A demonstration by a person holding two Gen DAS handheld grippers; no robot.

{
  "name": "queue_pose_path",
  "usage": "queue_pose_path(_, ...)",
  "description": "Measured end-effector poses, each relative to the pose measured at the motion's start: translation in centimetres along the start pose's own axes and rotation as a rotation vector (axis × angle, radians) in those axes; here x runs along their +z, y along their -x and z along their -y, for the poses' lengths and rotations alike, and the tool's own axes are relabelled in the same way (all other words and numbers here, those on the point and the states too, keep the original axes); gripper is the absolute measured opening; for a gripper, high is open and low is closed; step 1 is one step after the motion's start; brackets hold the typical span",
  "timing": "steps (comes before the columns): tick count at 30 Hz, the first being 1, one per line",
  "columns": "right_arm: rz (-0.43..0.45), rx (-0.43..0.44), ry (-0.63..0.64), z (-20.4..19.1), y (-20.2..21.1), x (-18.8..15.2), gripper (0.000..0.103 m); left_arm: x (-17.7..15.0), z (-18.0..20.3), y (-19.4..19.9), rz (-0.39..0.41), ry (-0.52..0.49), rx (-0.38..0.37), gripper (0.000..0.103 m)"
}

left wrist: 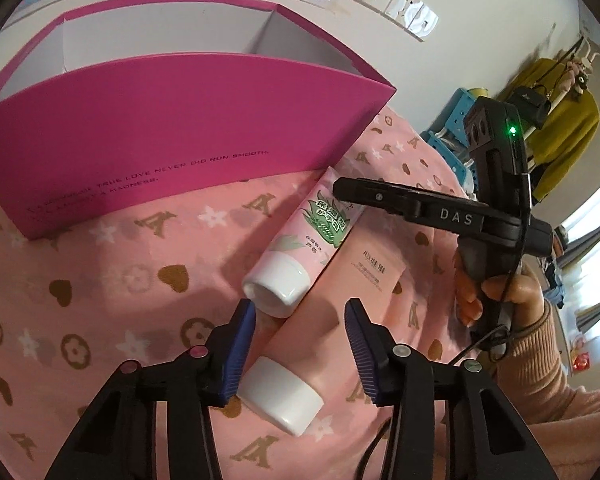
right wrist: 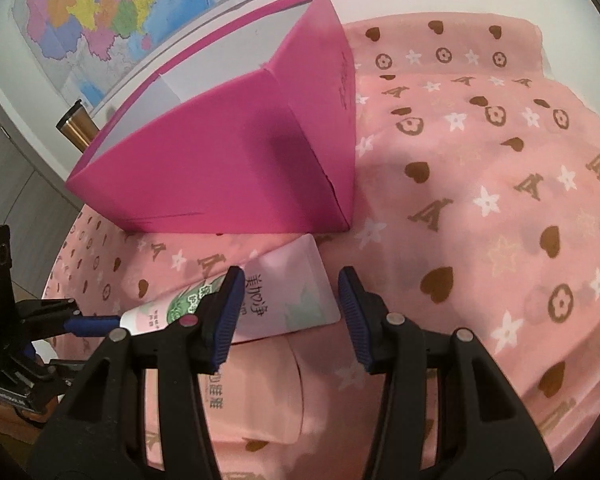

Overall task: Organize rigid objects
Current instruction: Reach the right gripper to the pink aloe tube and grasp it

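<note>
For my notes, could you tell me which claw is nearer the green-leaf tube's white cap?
Left. The left claw sits open right at the white cap; the right claw is open over the tube's flat tail end.

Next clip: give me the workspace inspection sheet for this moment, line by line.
Surface: pink patterned cloth, rumpled.
Job's things: open magenta cardboard box; green-printed pink tube with white cap lying partly on a plain peach tube with white cap, beside the box.
Clutter: metal cylinder behind the box.
Grippers: left tool open, straddling the tubes; right tool open over the printed tube's crimped end.
Cables: black cable at the right hand.
Surroundings: wall map, sockets, hanging clothes.
</note>
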State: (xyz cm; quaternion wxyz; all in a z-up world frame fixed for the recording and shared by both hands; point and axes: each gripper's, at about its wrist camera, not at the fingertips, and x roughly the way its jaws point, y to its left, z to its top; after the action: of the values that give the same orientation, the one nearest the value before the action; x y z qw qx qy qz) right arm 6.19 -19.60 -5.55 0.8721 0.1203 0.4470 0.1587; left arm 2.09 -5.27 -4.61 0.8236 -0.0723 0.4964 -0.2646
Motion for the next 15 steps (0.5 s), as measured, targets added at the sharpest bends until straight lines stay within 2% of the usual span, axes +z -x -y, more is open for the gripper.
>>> queue_pose_path(4, -0.006, 0.018, 0.009, -0.2, 0.1, -0.3, 0.051, 0.4, -0.4, -0.5, -0.009, 0.014, -0.001, 0.043)
queue_pose_path(15, -0.026, 0.076, 0.019, -1.2, 0.6, -1.5, 0.052, 1.0, -2.4, -0.1, 0.017, 0.065, 0.056, 0.043)
